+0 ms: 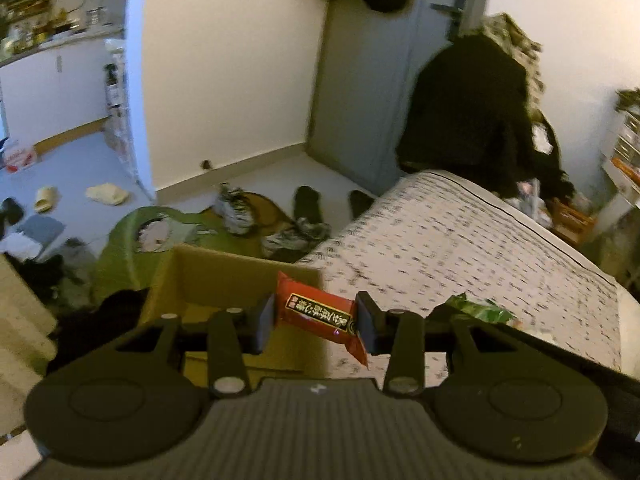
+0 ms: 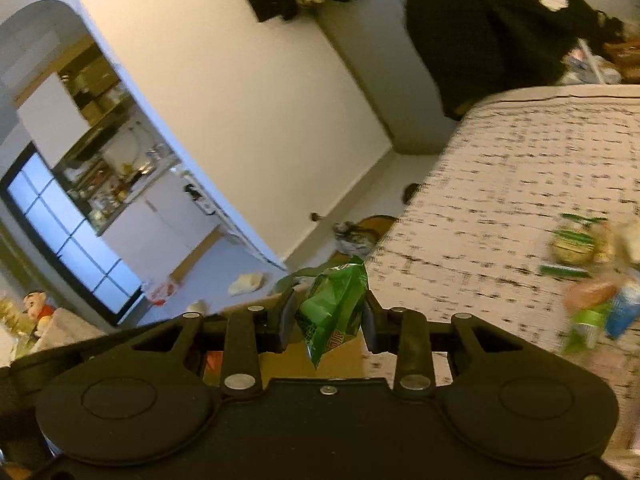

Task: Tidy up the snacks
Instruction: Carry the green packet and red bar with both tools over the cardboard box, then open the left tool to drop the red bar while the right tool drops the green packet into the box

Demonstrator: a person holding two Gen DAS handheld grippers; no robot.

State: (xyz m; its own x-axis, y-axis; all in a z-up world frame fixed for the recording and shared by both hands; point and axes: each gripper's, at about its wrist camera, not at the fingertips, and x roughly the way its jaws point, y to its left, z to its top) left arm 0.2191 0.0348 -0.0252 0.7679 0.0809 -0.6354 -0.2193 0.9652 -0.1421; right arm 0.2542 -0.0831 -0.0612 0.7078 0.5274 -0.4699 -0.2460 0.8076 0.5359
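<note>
My left gripper is shut on a red snack packet with a black label and holds it over the open cardboard box beside the bed. My right gripper is shut on a crumpled green snack bag, also above the box edge. The green bag shows in the left wrist view at the right. Several more snacks lie blurred on the patterned bed cover at the right.
The bed fills the right side. The floor holds a green mat, slippers, shoes and scattered clutter. A black coat hangs by the grey door. A kitchen doorway opens at the left.
</note>
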